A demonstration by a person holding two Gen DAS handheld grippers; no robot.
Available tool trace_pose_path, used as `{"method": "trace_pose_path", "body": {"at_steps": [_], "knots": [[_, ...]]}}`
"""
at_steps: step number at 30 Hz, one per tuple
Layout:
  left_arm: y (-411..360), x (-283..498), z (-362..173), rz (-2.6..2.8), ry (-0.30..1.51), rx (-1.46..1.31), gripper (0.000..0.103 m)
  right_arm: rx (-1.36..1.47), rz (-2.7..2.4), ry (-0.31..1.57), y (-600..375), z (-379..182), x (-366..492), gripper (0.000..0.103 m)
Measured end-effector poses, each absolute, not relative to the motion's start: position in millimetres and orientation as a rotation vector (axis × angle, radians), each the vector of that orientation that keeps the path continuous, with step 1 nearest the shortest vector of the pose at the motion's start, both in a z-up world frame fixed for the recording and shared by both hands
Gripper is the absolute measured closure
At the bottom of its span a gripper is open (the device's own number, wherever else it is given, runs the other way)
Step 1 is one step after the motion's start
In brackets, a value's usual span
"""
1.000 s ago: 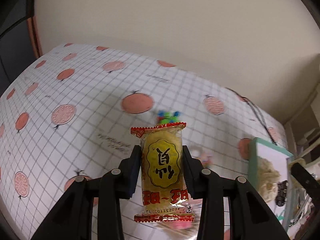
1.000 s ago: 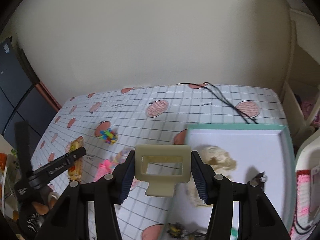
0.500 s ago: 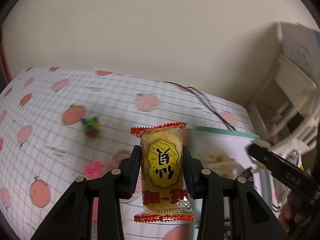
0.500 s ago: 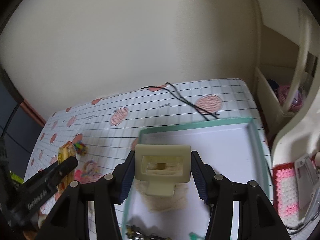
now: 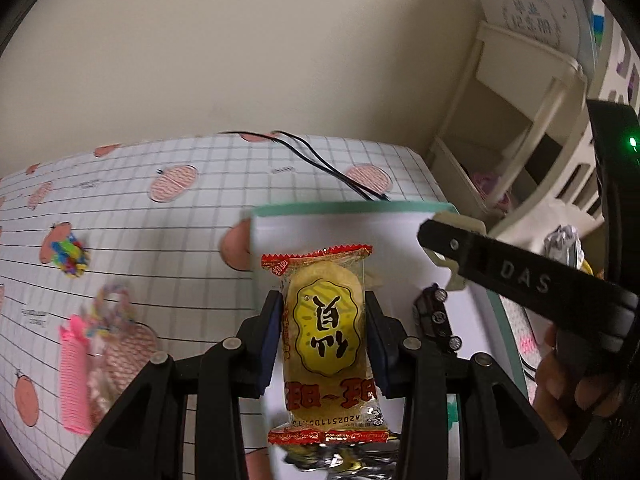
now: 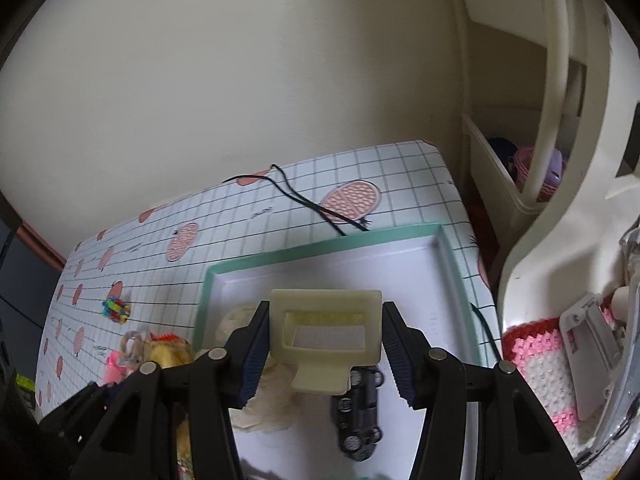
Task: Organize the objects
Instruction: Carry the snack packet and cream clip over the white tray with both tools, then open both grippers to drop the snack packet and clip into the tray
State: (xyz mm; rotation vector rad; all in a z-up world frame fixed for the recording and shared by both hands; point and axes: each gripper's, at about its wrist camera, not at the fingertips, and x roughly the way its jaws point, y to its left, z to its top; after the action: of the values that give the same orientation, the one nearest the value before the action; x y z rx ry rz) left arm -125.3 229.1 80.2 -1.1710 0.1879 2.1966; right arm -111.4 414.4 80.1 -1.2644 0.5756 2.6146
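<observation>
Two grippers, both loaded, over the tray

Left gripper (image 5: 324,340) is clamped tight on a yellow snack packet (image 5: 326,344), standing upright between the pads, red crimped ends top and bottom. Right gripper (image 6: 324,340) has its jaws closed on a cream plastic clip (image 6: 325,334). Both hang above the white tray (image 6: 448,256) with the mint-green rim, which sits at the right end of the bench (image 6: 280,216). In the tray: a dark toy car (image 6: 358,412) and a cream fluffy thing (image 6: 264,408). Off to the left on the grid-and-peach cloth are a pink comb-like piece (image 5: 74,376) and a small multicoloured toy (image 5: 70,256). Black cable (image 6: 304,200) runs behind the tray.
</observation>
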Motion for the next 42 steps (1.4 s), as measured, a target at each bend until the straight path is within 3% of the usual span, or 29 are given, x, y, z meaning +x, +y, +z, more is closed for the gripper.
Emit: {"method": "trace_pose_path", "body": {"at_steps": [31, 35, 42], "knots": [[245.4, -116.9, 53.4, 2.152, 0.286, -1.228, 0.062, -1.273, 2.6, 0.586, 420.9, 61.3, -114.6, 0.047], [244.3, -118.6, 52.9, 2.153, 0.283, -1.236, 0.061, -1.261, 2.609, 0.592, 421.1, 62.5, -113.9, 0.04], [241.4, -121.8, 47.9, 2.164, 0.292, -1.258, 0.061, -1.258, 2.614, 0.586, 420.3, 64.6, -114.0, 0.04]]}}
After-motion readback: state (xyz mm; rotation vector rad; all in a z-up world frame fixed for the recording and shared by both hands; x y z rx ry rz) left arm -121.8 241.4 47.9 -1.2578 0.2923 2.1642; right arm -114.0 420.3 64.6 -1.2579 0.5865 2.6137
